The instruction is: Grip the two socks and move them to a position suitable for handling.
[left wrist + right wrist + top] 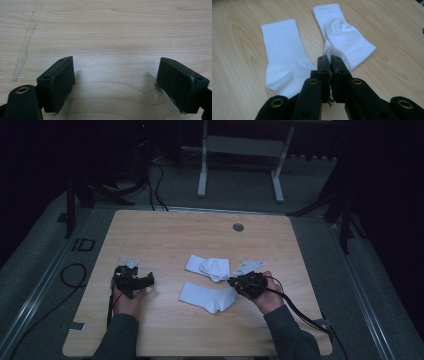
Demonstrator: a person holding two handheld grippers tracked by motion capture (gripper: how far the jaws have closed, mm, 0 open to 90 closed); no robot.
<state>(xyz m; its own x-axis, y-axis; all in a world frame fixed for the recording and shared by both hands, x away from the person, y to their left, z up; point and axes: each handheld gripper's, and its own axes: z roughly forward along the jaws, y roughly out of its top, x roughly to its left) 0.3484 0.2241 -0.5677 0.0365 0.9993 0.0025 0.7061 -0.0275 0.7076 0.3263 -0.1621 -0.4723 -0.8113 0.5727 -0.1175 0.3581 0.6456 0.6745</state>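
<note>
Socks: two, white, ribbed at the cuff. The far sock (210, 266) is folded over on itself, its toe part doubled back across the leg. The near sock (206, 297) lies flat just beside it, the two nearly side by side in the right gripper view.

Grippers: two, black, one in each hand. Left gripper (148, 281); right gripper (231, 281). Each carries a grey three-cornered plate and a trailing cable.

Surface (165, 232): one, light wood grain with rounded corners and a small round grommet (238, 227) near its far edge. The left gripper view shows a pale scratch (23, 51) in the wood, ahead and to the left of the fingers.

Room: dim, with grey floor (30, 265) around the surface, a white metal frame (240, 155) standing beyond the far edge, dark stands at both sides and loose black cables on the floor.

Left gripper fingers (62, 80): spread wide apart, with bare wood between them. Both socks lie well apart from them, off toward the right gripper.

Right gripper fingers (324, 67): closed together, pinching a fold of white fabric at the edge of the far sock (344, 35), which stretches away ahead of the tips. The near sock (283, 55) lies just left of these fingers, its foot end reaching back beside them.
</note>
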